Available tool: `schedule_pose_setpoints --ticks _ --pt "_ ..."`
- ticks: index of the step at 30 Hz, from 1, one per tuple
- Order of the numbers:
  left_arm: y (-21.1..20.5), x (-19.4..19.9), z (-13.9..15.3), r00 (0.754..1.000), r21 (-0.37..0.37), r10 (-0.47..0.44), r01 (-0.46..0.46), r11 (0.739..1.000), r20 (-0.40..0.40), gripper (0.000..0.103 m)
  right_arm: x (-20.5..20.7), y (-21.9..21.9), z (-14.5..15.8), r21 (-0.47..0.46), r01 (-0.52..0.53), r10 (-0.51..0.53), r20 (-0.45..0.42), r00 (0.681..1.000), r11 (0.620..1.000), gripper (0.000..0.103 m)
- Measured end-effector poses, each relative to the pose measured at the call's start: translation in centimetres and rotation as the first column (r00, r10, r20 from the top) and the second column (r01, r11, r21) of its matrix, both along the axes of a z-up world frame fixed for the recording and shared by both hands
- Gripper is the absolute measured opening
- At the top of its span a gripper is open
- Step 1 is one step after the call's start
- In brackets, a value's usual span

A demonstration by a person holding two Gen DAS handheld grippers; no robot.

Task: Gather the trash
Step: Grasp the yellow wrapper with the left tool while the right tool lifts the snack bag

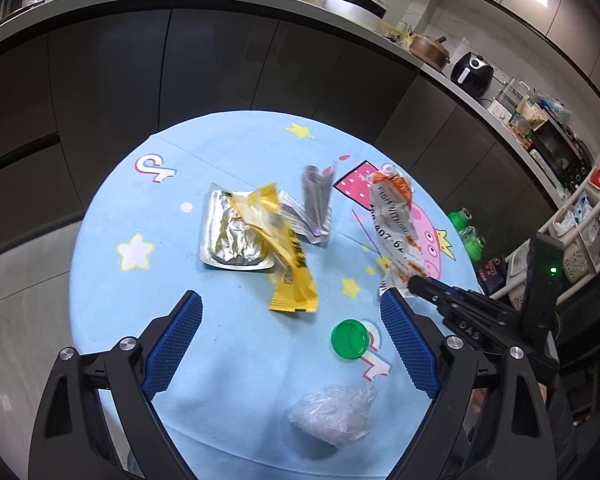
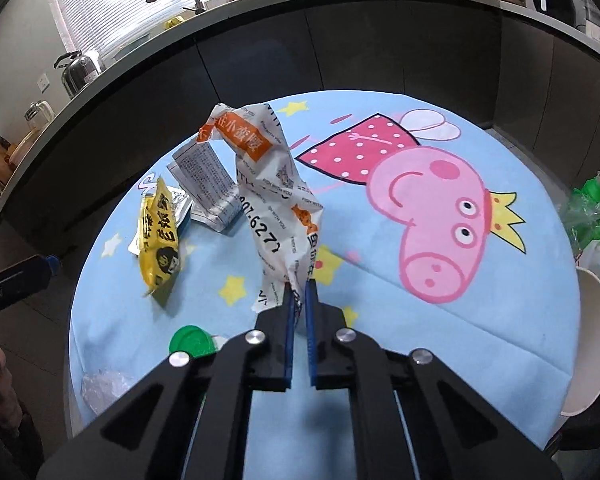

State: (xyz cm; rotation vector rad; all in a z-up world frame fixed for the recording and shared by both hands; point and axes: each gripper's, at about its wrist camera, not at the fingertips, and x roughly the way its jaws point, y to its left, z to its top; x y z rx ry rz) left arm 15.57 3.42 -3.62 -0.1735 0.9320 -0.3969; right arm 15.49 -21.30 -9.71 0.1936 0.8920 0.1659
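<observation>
The right gripper (image 2: 299,286) was clamped on the near end of the white-and-orange wrapper (image 2: 268,184), whose long axis ran straight ahead over the bench (image 2: 440,360). The left gripper (image 1: 290,300) stood open, the yellow wrapper (image 1: 288,256) directly ahead.

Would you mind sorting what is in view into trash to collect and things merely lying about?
Trash to collect:
white and orange wrapper, pinched in the right gripper
yellow wrapper
foil tray
green cap
crumpled plastic

Just lying about:
kettle
air fryer
</observation>
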Motion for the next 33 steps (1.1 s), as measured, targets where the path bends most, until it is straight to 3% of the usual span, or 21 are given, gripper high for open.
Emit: schedule_pose_setpoints --ticks 8,21,24,33 --pt "-1.5 3.1 -2.4 0.998 0.010 0.000 0.001 1.000 -0.063 0.058 -1.6 -0.2 1.0 -0.005 -0.010 0.010 0.045 0.999 1.000 0.007" --pt "-5.4 6.8 -5.3 0.990 0.060 -0.036 0.044 0.997 -0.137 0.033 -1.8 -0.4 1.0 -0.009 -0.016 0.016 0.065 0.998 1.000 0.007" --pt "-5.1 7.3 -5.8 0.986 0.055 -0.028 0.038 0.998 -0.165 0.011 -1.9 -0.5 0.9 -0.002 -0.018 0.018 0.064 0.998 1.000 0.007" --pt "-5.3 4.6 -0.7 0.996 0.029 -0.050 0.052 0.998 -0.068 0.007 -3.9 -2.1 3.7 0.022 0.011 -0.014 0.141 0.990 1.000 0.007"
